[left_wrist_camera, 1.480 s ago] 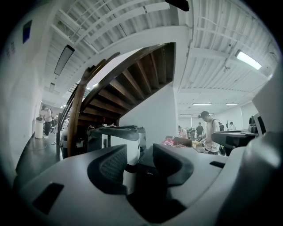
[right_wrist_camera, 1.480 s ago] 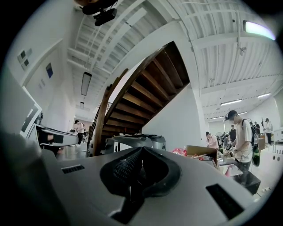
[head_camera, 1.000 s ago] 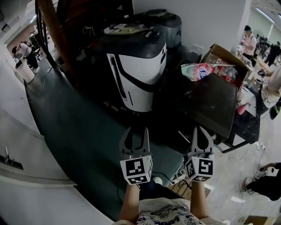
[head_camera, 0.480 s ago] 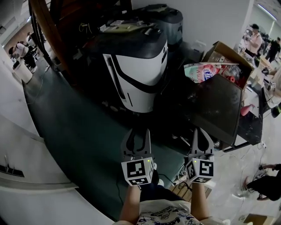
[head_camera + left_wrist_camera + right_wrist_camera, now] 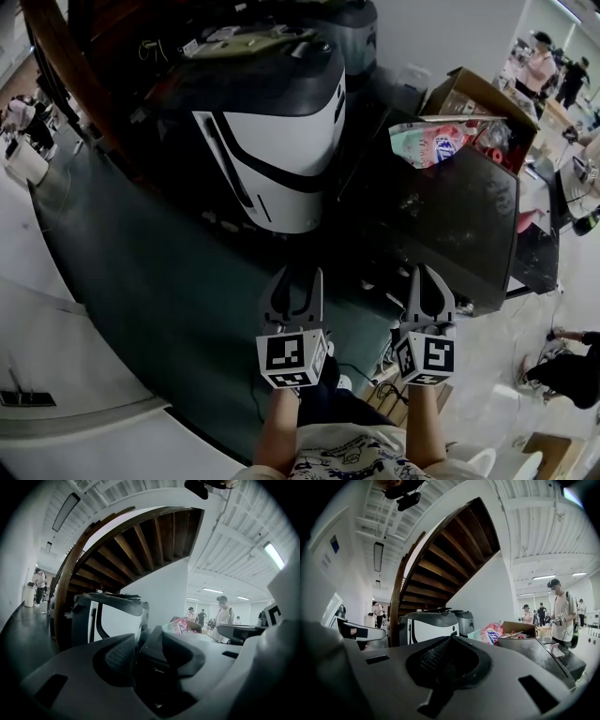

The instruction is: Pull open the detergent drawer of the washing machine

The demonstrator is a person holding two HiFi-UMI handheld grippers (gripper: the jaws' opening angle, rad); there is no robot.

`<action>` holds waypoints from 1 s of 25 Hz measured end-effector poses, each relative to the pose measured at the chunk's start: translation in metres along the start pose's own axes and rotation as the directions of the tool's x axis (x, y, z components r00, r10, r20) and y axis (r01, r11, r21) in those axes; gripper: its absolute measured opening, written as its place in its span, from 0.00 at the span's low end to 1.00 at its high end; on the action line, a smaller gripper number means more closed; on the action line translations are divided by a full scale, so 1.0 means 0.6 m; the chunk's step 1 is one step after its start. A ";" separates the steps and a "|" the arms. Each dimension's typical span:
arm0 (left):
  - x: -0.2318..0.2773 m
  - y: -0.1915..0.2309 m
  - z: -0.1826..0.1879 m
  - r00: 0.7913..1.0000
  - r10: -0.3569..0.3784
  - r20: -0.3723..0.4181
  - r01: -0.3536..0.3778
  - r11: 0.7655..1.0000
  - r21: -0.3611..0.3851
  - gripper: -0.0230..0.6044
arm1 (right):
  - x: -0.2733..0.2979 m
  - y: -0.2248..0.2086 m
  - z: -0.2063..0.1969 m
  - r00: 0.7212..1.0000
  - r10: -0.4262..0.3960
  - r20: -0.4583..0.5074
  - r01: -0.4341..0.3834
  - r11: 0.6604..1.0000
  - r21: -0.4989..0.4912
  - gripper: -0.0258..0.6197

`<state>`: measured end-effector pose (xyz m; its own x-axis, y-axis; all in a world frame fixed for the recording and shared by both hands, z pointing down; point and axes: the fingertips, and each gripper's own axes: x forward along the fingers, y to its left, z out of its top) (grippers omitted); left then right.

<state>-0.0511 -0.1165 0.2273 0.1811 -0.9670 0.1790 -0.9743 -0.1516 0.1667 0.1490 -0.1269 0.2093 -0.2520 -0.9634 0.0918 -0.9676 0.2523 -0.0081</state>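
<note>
— Dark green floor (image 5: pixel 159 281) runs open from the person's feet up to the washing machine (image 5: pixel 281 159). A white surface (image 5: pixel 56 394) bounds it on the left and a dark bench (image 5: pixel 469 225) on the right. What else is close?
— The machine's white front faces the open floor. A second grey machine (image 5: pixel 352 37) stands behind it, and a wooden staircase (image 5: pixel 140 541) curves overhead. The bench's far end carries a cardboard box (image 5: pixel 469 94) and a pink-blue bag (image 5: pixel 431 145).
— Detergent drawer?
— Can't pick it out, the machine's top is too dark. Both tools are well short of the machine.
— Left hand-held gripper (image 5: pixel 298 275)?
— Jaws a little apart, nothing between them, touching nothing.
— Right hand-held gripper (image 5: pixel 428 274)?
— Jaws pressed together, empty, in the air near the bench's near edge.
</note>
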 end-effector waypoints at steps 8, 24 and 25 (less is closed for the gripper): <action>0.082 0.015 -0.047 0.997 -0.078 -0.027 0.075 0.993 -0.087 0.32 | 0.058 -0.005 -0.044 0.998 -0.044 -0.039 0.043 0.999 -0.015 0.06; 0.192 -0.002 -0.196 0.963 -0.242 -0.122 0.209 0.949 -0.236 0.32 | 0.119 -0.022 -0.150 0.989 -0.076 -0.123 0.072 0.997 -0.037 0.06; 0.198 -0.003 -0.205 0.960 -0.247 -0.128 0.211 0.947 -0.243 0.32 | 0.122 -0.024 -0.155 0.989 -0.076 -0.126 0.072 0.997 -0.038 0.06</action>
<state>-0.0116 -0.2058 0.3677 0.4317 -0.8651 0.2552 -0.8518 -0.2980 0.4308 0.1458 -0.1924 0.3090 -0.1733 -0.9606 0.2171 -0.9820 0.1853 0.0360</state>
